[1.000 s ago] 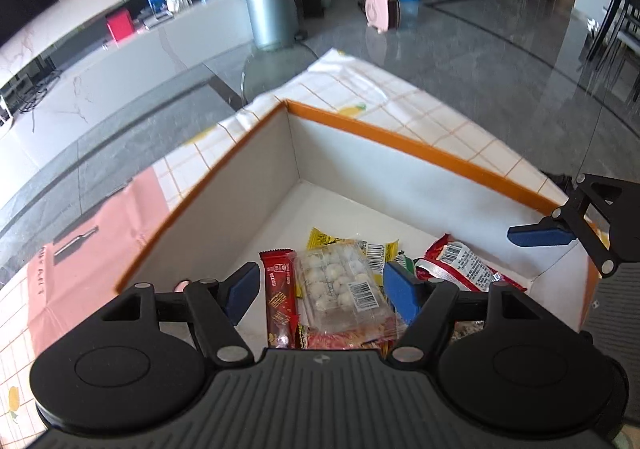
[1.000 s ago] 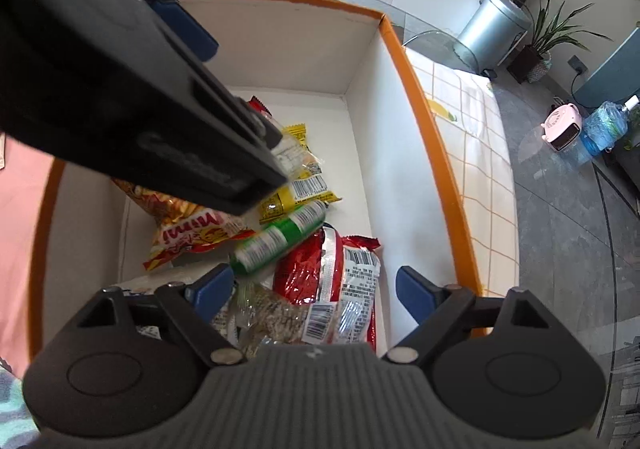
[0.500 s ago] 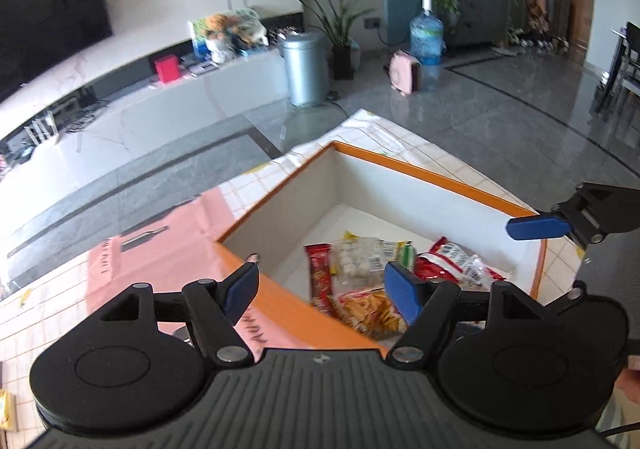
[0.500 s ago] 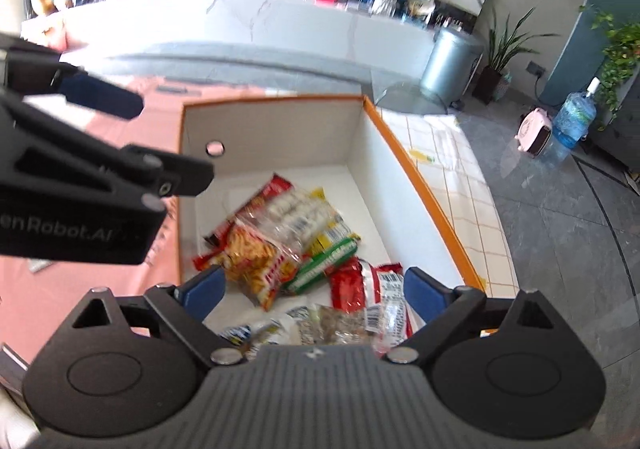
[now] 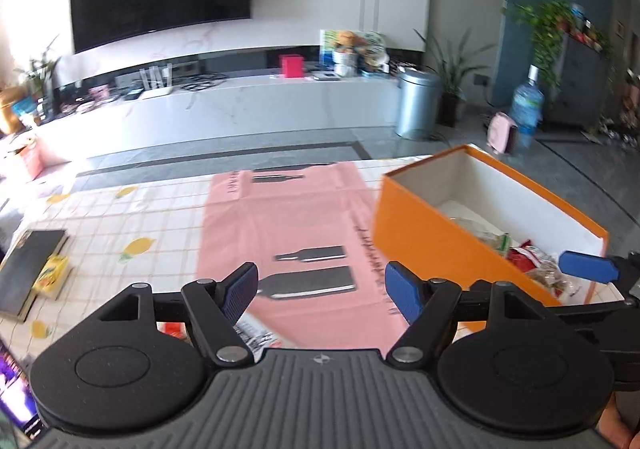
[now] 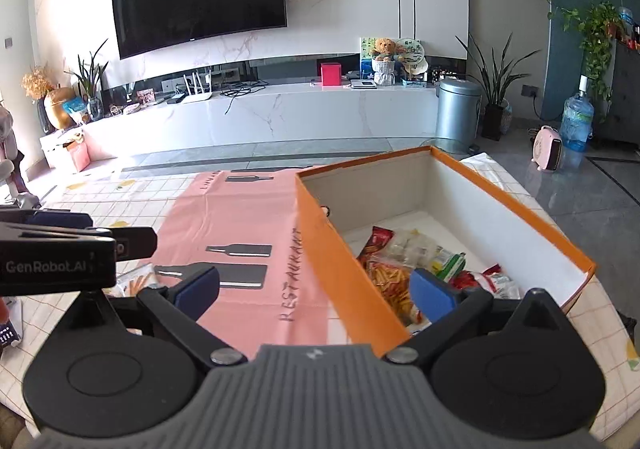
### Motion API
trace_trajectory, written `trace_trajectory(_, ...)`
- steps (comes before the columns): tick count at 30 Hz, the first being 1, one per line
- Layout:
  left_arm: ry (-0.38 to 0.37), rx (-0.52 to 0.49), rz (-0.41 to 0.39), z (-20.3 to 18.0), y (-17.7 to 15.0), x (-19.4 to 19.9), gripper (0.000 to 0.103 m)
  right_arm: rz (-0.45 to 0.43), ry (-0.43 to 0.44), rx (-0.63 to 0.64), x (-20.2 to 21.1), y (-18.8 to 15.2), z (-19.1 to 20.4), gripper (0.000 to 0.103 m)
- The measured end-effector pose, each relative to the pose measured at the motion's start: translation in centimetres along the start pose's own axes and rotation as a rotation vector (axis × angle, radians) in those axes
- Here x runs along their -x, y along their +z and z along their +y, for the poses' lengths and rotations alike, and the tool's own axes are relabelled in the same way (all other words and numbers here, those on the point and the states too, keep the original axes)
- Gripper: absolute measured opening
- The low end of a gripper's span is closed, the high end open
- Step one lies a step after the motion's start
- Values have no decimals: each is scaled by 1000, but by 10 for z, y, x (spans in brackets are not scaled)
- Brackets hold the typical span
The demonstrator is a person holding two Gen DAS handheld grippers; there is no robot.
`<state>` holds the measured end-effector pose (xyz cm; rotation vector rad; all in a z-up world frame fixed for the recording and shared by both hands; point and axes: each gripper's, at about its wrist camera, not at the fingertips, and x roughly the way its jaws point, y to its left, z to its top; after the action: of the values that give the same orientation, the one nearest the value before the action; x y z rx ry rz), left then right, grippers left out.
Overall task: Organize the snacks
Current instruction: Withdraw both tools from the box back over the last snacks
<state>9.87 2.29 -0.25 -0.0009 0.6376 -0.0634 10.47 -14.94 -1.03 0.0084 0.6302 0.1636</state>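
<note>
An orange box with a white inside stands on the table's right part and holds several snack packets. In the left wrist view the box lies right of my left gripper, which hovers open and empty over the pink mat. Loose packets lie on the table just under its left finger. My right gripper hangs above the box's near left wall, its jaws opening with nothing gripped between them. The left gripper shows at the left edge of the right wrist view.
A black book and a yellow packet lie at the table's left. Beyond the far table edge are a white TV console, a metal bin, a pink heater and a water bottle.
Both grippers have drawn back and to the left from over the box's inside and tilted up. The box now sits to the right. The right jaws have widened.
</note>
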Motion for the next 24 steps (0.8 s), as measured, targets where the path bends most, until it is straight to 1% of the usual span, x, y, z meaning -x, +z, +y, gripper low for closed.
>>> trace_trajectory(4, 43, 56, -5, 34, -25, 8, 85, -17, -5, 14, -1, -21, 29, 99)
trace_trajectory(7, 60, 93, 22, 58, -44, 8, 85, 1, -4, 35, -8, -34, 50, 99)
trace_trajectory(11, 65, 117, 66, 84, -62, 3, 85, 41, 12, 55, -21, -47, 75, 99)
trace_trajectory(16, 62, 128, 83, 106, -84, -1, 85, 67, 31, 107, -39, -64, 104, 95)
trace_trajectory(18, 53, 132, 93, 115, -90, -6, 85, 82, 36, 127, -48, -68, 112, 92)
trace_trajectory(21, 48, 140, 108, 125, -94, -17, 85, 104, 46, 138, -62, -68, 120, 91)
trace_trajectory(24, 43, 162, 124, 133, -94, -29, 84, 117, 74, 154, -77, -70, 128, 88)
